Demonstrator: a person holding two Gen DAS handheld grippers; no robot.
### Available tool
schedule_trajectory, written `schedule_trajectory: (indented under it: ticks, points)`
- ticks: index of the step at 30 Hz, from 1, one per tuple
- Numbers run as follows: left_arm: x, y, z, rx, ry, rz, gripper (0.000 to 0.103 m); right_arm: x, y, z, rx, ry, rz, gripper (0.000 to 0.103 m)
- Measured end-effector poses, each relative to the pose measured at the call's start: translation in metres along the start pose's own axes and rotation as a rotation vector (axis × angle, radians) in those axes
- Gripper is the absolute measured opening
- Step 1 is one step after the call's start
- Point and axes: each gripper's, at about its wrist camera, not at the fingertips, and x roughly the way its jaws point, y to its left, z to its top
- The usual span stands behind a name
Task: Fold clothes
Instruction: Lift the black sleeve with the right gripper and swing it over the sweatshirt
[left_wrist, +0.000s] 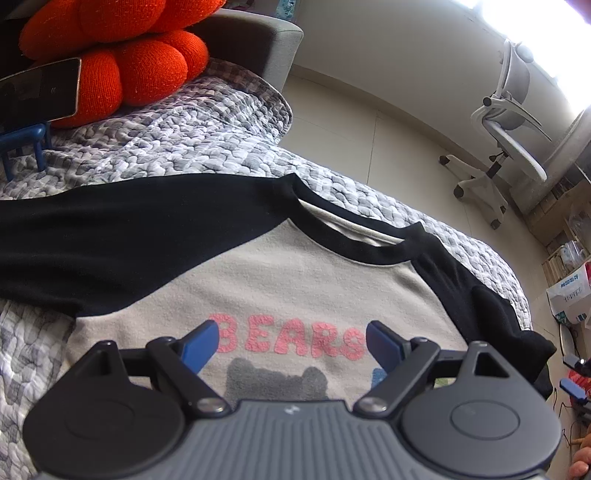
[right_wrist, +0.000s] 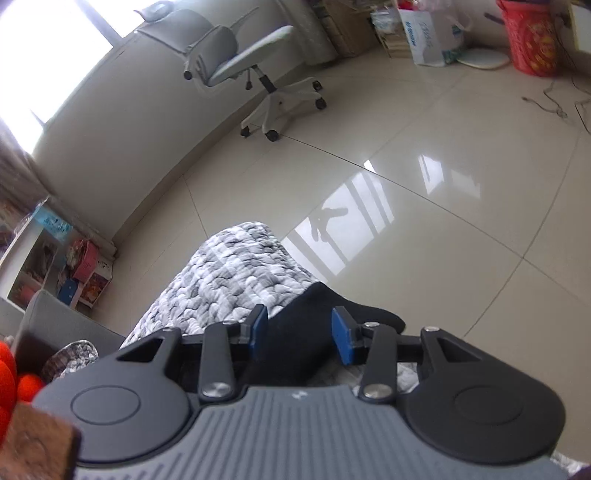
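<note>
A grey T-shirt (left_wrist: 295, 280) with black sleeves, a black collar and pink "BEARS" lettering lies flat on a grey quilted cover (left_wrist: 192, 136). My left gripper (left_wrist: 291, 345) is open above the shirt's chest, its blue fingertips either side of the lettering. My right gripper (right_wrist: 300, 332) is open, with the shirt's black right sleeve (right_wrist: 317, 328) lying between its blue pads, near the edge of the cover (right_wrist: 236, 269). The right gripper also shows at the far right edge of the left wrist view (left_wrist: 574, 376).
An orange knotted cushion (left_wrist: 122, 55) and a phone on a blue stand (left_wrist: 37, 92) sit at the far left of the cover. A white office chair (right_wrist: 251, 66) stands on the tiled floor. Boxes, bags and a red bucket (right_wrist: 532, 40) line the far wall.
</note>
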Motion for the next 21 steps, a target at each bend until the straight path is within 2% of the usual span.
schedule_trajectory:
  ticks: [2, 4, 7, 9, 10, 12, 18, 21]
  points:
    - [0.0, -0.004, -0.001, 0.014, -0.001, 0.002, 0.088, 0.015, 0.012, 0.0, -0.027, 0.087, 0.0, 0.044]
    - [0.001, -0.006, -0.002, 0.02, -0.002, 0.003, 0.088, 0.039, 0.014, -0.004, -0.01, 0.176, -0.059, 0.044]
    - [0.0, -0.007, -0.002, 0.015, 0.001, -0.002, 0.088, 0.042, 0.021, -0.009, -0.074, 0.156, -0.108, 0.044]
    - [-0.001, -0.007, -0.002, 0.015, -0.002, -0.003, 0.088, 0.037, 0.022, -0.013, -0.102, 0.136, -0.102, 0.019]
    - [-0.001, -0.006, -0.002, 0.014, -0.002, -0.001, 0.088, 0.03, 0.017, -0.015, -0.093, 0.115, -0.091, 0.015]
    - [-0.001, -0.005, -0.001, 0.009, -0.001, -0.003, 0.088, 0.004, 0.001, -0.017, -0.042, 0.036, -0.037, 0.011]
    - [-0.002, -0.005, -0.002, 0.01, -0.001, -0.011, 0.088, -0.056, -0.054, -0.005, 0.112, -0.295, 0.136, 0.009]
    - [-0.003, -0.005, -0.003, 0.015, 0.0, -0.011, 0.088, -0.053, -0.065, 0.019, 0.141, -0.355, 0.165, 0.009]
